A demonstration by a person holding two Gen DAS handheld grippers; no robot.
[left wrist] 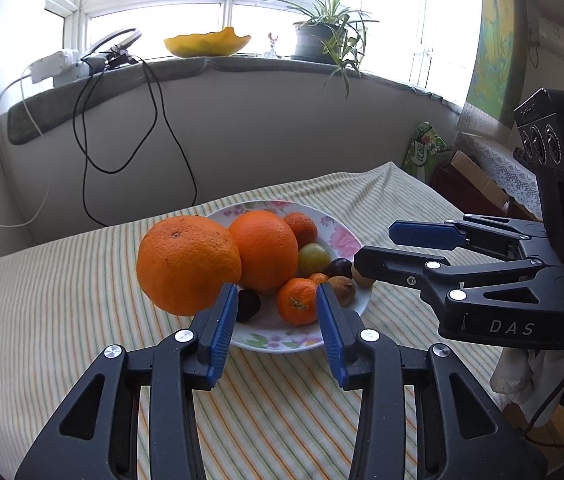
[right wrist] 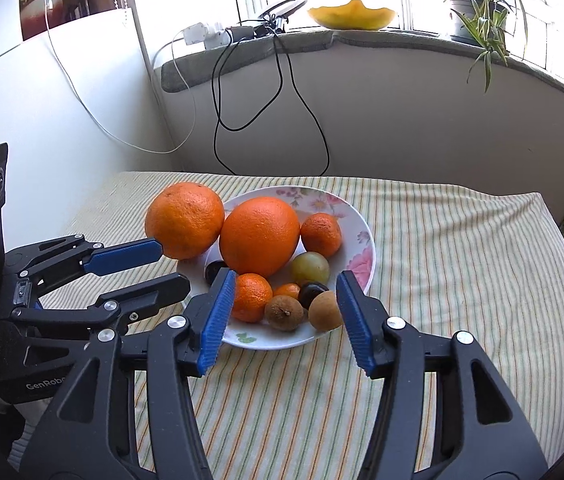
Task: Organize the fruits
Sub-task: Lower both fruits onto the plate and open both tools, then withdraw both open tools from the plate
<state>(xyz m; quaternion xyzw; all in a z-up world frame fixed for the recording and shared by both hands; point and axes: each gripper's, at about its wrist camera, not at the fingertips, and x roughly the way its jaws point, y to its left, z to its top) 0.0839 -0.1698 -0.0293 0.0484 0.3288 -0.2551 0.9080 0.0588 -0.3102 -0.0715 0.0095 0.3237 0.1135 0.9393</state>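
A floral plate (left wrist: 341, 236) (right wrist: 365, 240) on the striped cloth holds a big orange (left wrist: 264, 250) (right wrist: 260, 234), two mandarins (left wrist: 297, 301) (right wrist: 321, 234), a green fruit (right wrist: 310, 267) and small brown and dark fruits. A second big orange (left wrist: 188, 264) (right wrist: 184, 220) rests at the plate's left rim. My left gripper (left wrist: 277, 304) is open and empty over the plate's near edge; its upper finger (right wrist: 122, 258) touches or nearly touches that orange. My right gripper (right wrist: 285, 292) is open and empty at the plate's front; it also shows in the left wrist view (left wrist: 377, 246).
The striped cloth (right wrist: 461, 264) covers the table. A wall with hanging black cables (right wrist: 278, 92) stands behind it. The windowsill holds a yellow bowl (left wrist: 206, 43), a potted plant (left wrist: 321, 36) and a power strip. Boxes and a green bag (left wrist: 423, 152) stand to the right.
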